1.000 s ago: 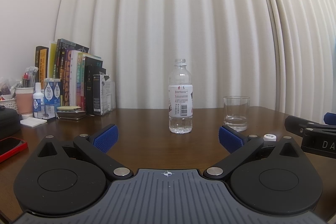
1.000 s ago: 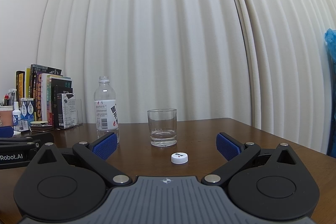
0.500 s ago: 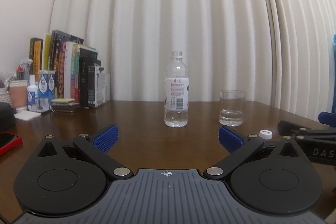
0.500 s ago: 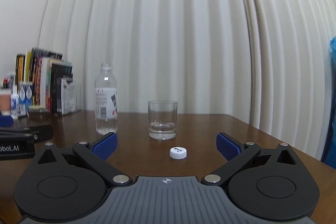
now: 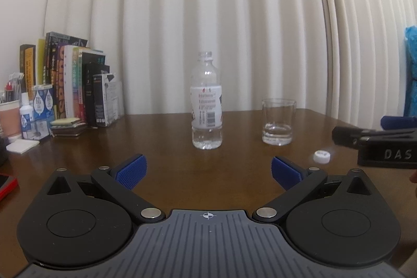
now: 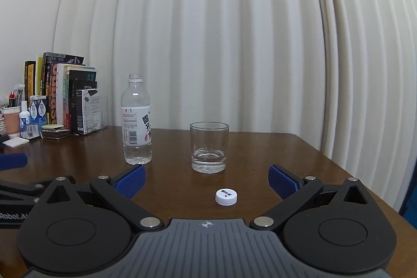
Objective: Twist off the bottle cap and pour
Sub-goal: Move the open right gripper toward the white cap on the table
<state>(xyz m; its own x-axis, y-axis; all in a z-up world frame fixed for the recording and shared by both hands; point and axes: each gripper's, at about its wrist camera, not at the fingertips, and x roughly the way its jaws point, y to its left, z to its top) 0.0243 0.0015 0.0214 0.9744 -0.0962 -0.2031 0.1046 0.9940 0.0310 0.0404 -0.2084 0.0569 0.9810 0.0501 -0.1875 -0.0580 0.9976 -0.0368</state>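
Bottle-cap work looks finished: the small white plastic cap (image 6: 226, 197) lies on the brown wooden tabletop (image 6: 260, 147), nearest the right gripper (image 6: 206, 180), jaws released and empty. The left gripper (image 5: 207, 171) is likewise spread. Farther off, the clear labelled plastic bottle (image 5: 207, 106) stands upright, uncapped, nearly empty, left of the clear glass tumbler (image 6: 209, 146) holding a little water. Judging so, only withdrawal remains.

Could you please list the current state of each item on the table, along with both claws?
Bottle: upright, uncapped, little water left.
Cap: off, lying on table.
Glass: upright, a little water inside.
Left claw: open, holding nothing.
Right claw: open, holding nothing.
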